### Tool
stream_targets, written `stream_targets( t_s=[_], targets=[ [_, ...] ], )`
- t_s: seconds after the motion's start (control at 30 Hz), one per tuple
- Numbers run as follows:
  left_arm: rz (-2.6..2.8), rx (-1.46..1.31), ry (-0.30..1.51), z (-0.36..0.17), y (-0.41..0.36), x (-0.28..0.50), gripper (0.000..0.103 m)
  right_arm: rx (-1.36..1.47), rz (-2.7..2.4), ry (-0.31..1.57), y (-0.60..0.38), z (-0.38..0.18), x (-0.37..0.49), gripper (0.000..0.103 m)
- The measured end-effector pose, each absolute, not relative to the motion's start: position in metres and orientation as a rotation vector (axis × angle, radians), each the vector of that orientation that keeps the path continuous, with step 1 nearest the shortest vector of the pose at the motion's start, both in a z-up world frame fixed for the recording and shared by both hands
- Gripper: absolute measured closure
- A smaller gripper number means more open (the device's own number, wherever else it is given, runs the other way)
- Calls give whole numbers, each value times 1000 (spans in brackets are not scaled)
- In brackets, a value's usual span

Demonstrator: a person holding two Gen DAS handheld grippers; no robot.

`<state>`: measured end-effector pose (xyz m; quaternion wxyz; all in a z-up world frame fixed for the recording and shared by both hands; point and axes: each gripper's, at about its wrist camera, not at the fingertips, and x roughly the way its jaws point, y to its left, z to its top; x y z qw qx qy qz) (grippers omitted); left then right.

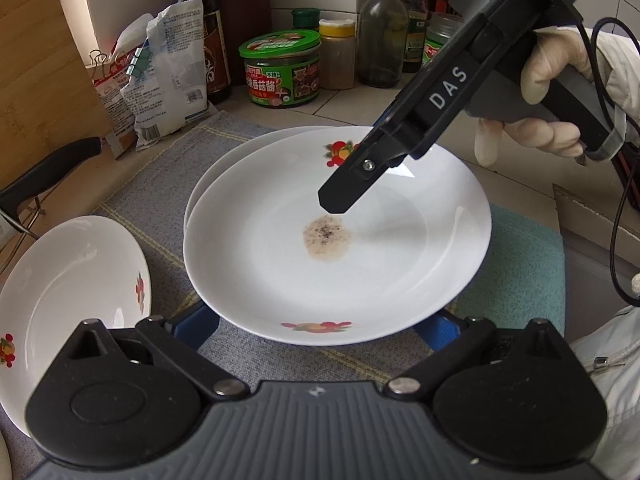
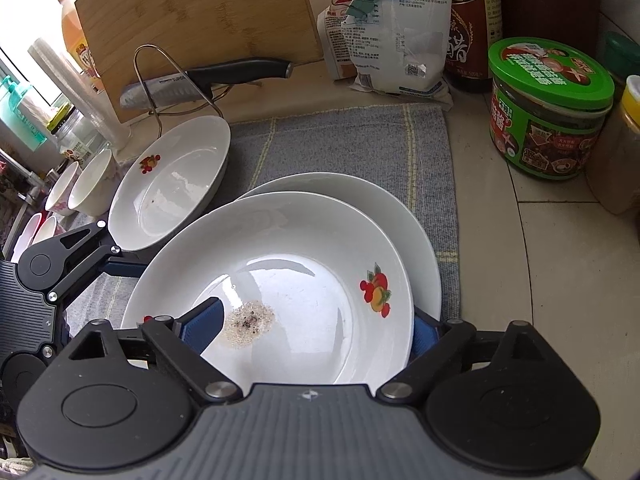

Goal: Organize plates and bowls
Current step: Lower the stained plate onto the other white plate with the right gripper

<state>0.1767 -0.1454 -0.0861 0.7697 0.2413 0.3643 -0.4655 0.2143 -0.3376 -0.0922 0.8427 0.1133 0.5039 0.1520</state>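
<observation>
The right gripper (image 2: 310, 332) straddles the near rim of the top plate (image 2: 304, 248), one blue finger (image 2: 202, 330) over the inside and the other outside the rim, spread wide, not closed on it. Only the left wrist view shows the gloved right hand (image 1: 548, 92) on that tool's handle, its black finger hanging over the plate's centre. The left gripper (image 1: 320, 330) also stands apart, blue fingertips (image 1: 198, 326) peeking from under the plate's near edge. The top plate is glossy white ceramic, round and shallow, printed with red fruit and carrying a speckled brown smear (image 1: 327, 239); it rests off-centre on a second plate (image 2: 404, 220) on a woven grey mat (image 2: 360, 144). Left of them lies a third plate (image 2: 168, 184). Only the right wrist view shows the white bowls (image 2: 86, 188), the knife (image 2: 208, 80) in its wire rack, and the bamboo board (image 2: 192, 12). A green-lidded jar (image 2: 552, 108) stands further back.
</observation>
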Motion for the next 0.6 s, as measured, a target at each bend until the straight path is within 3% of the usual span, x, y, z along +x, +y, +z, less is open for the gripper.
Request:
stream_targets(
  t_s=[0.6],
  targets=[
    [-1037, 547, 791, -90, -145, 172, 1, 271, 283, 1056, -340, -81, 194, 6]
  ],
)
